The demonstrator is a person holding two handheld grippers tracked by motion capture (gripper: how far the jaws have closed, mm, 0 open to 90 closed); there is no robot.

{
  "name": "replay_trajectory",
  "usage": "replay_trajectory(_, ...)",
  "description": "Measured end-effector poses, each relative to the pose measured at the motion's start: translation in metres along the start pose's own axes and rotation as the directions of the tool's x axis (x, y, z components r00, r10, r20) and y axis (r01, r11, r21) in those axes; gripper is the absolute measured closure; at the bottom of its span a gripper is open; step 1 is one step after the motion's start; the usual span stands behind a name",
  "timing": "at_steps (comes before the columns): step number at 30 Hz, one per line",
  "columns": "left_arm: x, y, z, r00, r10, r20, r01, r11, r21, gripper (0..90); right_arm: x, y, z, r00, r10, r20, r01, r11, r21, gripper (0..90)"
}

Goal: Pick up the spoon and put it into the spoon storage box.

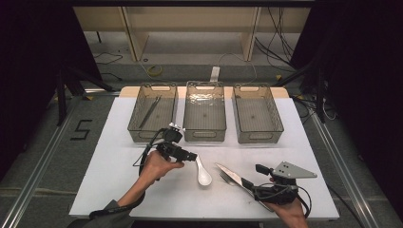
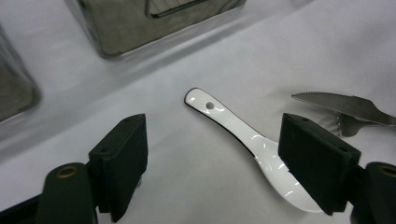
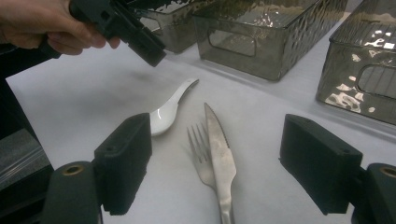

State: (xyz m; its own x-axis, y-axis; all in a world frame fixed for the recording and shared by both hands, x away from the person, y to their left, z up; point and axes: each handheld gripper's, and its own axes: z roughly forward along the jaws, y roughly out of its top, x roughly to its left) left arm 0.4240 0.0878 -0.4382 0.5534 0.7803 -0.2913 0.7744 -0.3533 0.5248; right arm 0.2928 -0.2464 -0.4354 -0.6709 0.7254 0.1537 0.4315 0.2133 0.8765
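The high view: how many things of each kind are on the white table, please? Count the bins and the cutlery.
Clear smoked plastic bins: 3
White ceramic soup spoon: 1
Steel serrated knife: 1
Steel fork: 1
Thin dark utensil lying inside the left bin, kind unclear: 1
Total: 7

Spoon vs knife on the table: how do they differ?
The spoon is glossy white with a dark-edged handle that has a hole near its end; the knife is bare metal with a serrated blade. The spoon lies alone on the white table; the knife lies against a fork, partly overlapping it. The spoon is short and scooped, the knife longer and flat. Both lie flat, ungripped, with both claws open.
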Motion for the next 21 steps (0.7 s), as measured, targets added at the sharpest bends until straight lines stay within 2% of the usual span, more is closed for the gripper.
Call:
replay_trajectory(7, -0.007, -0.003, 0.009, 0.9997, 0.023, 0.012, -0.023, 0.9992, 0.034, 28.2, 0.002, 0.0, 0.002, 0.9999, -0.011, 0.001, 0.011, 1.0, 0.005, 25.9)
replay_trajectory(16, -0.014, -0.006, 0.025, 0.9987, -0.004, 0.05, -0.001, 0.9961, 0.088, 30.1, 0.002, 0.001, 0.003, 0.9999, -0.011, 0.003, 0.011, 1.0, 0.01, 25.9)
replay_trajectory(21, -0.018, -0.007, 0.038, 0.9988, -0.004, 0.048, -0.002, 0.9927, 0.12, 31.5, 0.002, 0.001, 0.004, 0.9999, -0.012, 0.0, 0.012, 1.0, 0.011, 26.0)
